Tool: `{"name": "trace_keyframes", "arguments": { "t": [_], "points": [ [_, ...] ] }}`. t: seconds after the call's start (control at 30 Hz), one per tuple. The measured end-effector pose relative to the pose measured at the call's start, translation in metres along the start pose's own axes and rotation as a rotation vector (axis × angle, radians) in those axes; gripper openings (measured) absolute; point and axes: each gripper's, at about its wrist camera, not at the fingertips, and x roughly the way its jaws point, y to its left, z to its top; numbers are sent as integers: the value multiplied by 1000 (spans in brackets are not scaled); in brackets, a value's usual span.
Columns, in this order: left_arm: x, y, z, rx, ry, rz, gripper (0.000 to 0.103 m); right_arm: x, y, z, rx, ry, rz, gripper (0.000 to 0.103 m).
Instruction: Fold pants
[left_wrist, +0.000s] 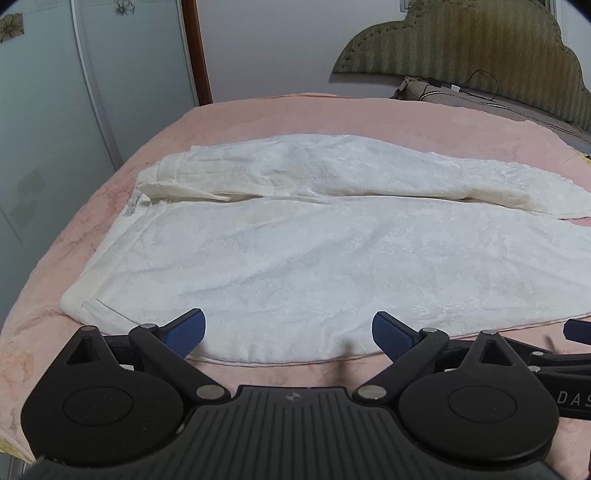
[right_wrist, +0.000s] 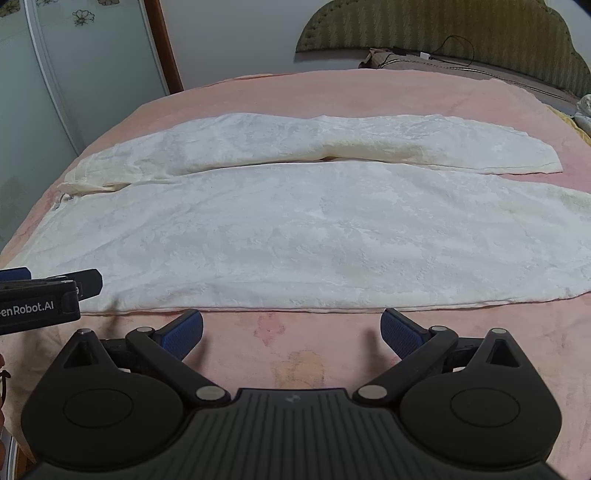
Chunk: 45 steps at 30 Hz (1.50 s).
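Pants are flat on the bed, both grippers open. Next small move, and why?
Probably ease both grippers forward and down to pinch the near edge of the white pants. The left gripper already sits over that hem with fingers apart; the right gripper hovers just short of it above the pink blanket. Neither holds cloth, and the legs lie side by side, unfolded.

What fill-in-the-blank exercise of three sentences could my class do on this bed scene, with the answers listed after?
1. The white pants lie spread flat on a ____ blanket.
2. The left tool has its fingers ____, with nothing between them.
3. The right tool hovers over bare blanket just short of the near ____ of the pants.

Missing words: pink; open; edge
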Motion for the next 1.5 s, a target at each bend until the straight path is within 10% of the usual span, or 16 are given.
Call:
{"name": "trace_keyframes", "arguments": {
  "t": [1.13,1.5],
  "points": [
    [12,11,13,23,-4,7,99,8,5,17,-25,-24,34,103],
    [31,37,36,18,-20,138,100,16,64,73,-476,-250,157,103]
  ]
}}
